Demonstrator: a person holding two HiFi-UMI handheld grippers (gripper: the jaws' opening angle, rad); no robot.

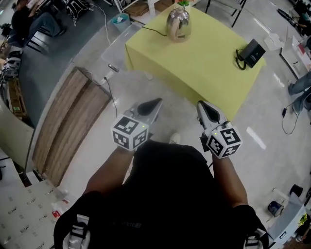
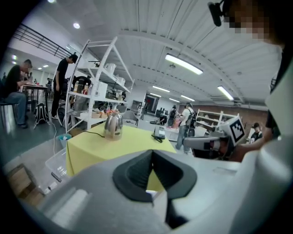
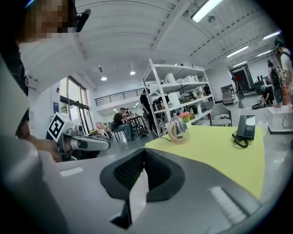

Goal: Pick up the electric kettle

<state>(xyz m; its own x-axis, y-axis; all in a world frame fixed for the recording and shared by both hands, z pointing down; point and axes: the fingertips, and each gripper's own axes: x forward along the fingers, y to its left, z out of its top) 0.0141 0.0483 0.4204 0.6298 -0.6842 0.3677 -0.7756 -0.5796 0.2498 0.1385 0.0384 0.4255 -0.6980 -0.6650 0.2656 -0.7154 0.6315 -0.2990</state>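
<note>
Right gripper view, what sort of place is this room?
Probably an open workshop or lab hall: tall white shelving stocked with goods, a seated person beyond it, and a strip light on a high ribbed ceiling. A yellow table holds the electric kettle.

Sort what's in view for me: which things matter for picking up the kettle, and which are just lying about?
For the job: electric kettle, yellow table under it, left tongs, right tongs, both shut.
Just lying about: black telephone, clear bin, wooden boards on the floor.
</note>
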